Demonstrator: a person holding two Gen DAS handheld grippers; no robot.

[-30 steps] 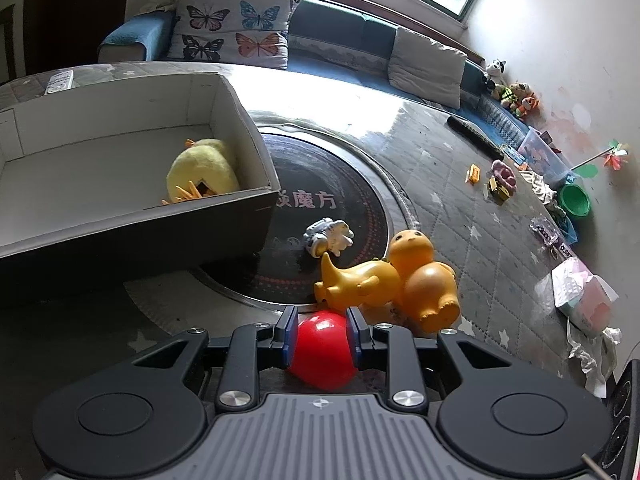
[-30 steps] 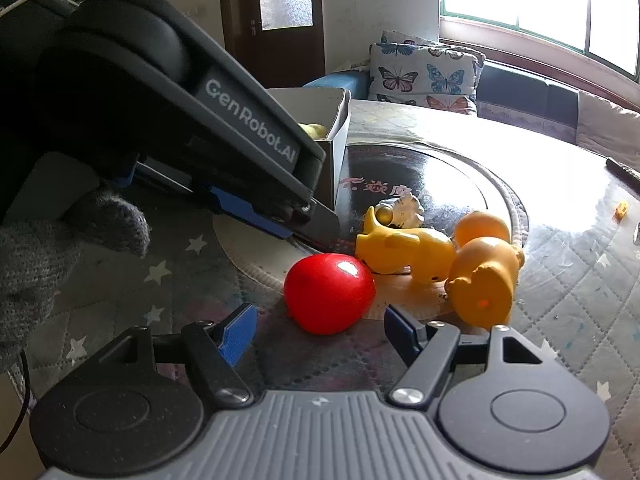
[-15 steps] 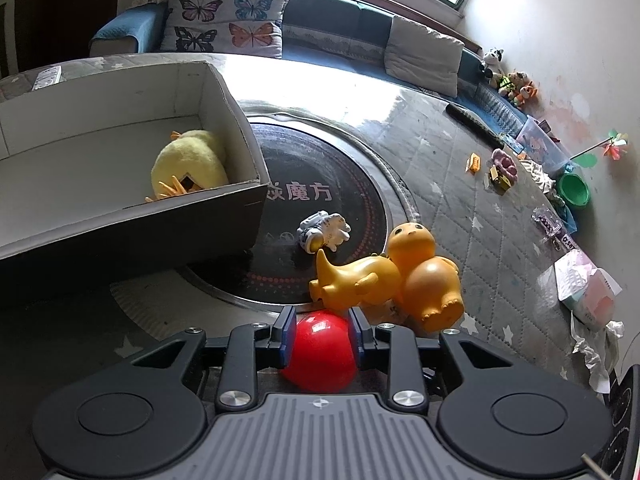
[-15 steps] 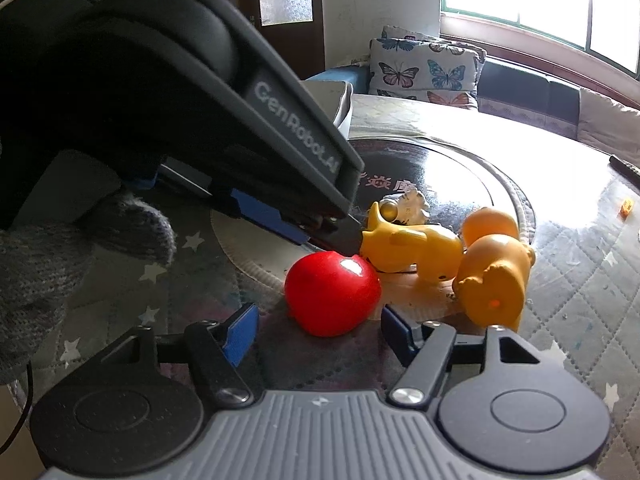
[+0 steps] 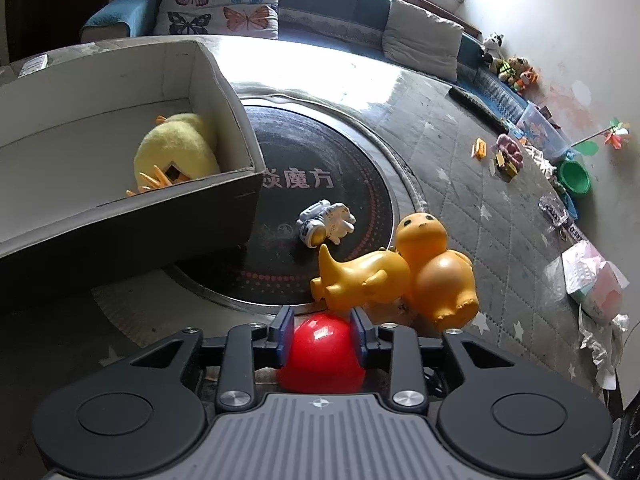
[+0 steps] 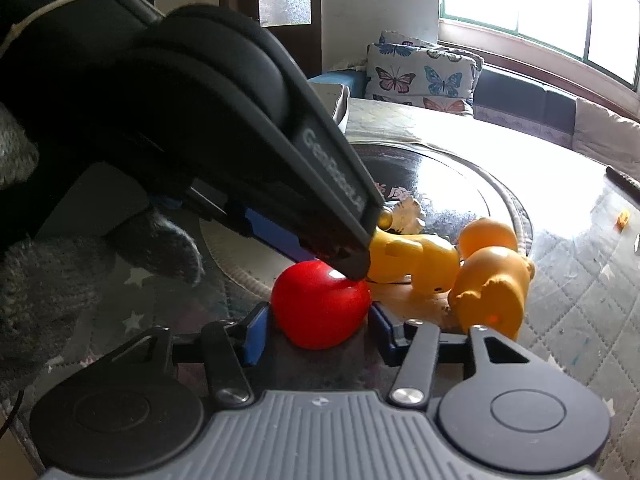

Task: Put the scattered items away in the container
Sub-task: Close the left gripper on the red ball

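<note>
Red ball (image 5: 321,354) sat low centre of the left wrist frame, on the desk (image 5: 460,184), pinched between the blue pads of my left gripper (image 5: 321,334): jaws narrow, closed onto the ball's sides. In the right wrist frame the same ball lay lower centre, with my right gripper (image 6: 318,330) set around it, jaws wide, pads just beside the ball but not clearly touching.

Yellow dinosaur toy (image 5: 360,276) and orange duck toy (image 5: 438,264) lay just beyond the ball, touching each other. Small astronaut figure (image 5: 326,227) further up. Cardboard box (image 5: 168,216) filled the upper left of the left frame, a plush chick (image 5: 176,152) already inside.

Risks, as I judged them: ball smooth and round, grip near its front, so it could squirt out on the lift. Right pads so close could knock it loose. Box wall stood high; a low carry would clip it.

Left tool angled steeply down; gloved hand (image 6: 72,268) at middle left of the right frame.
</note>
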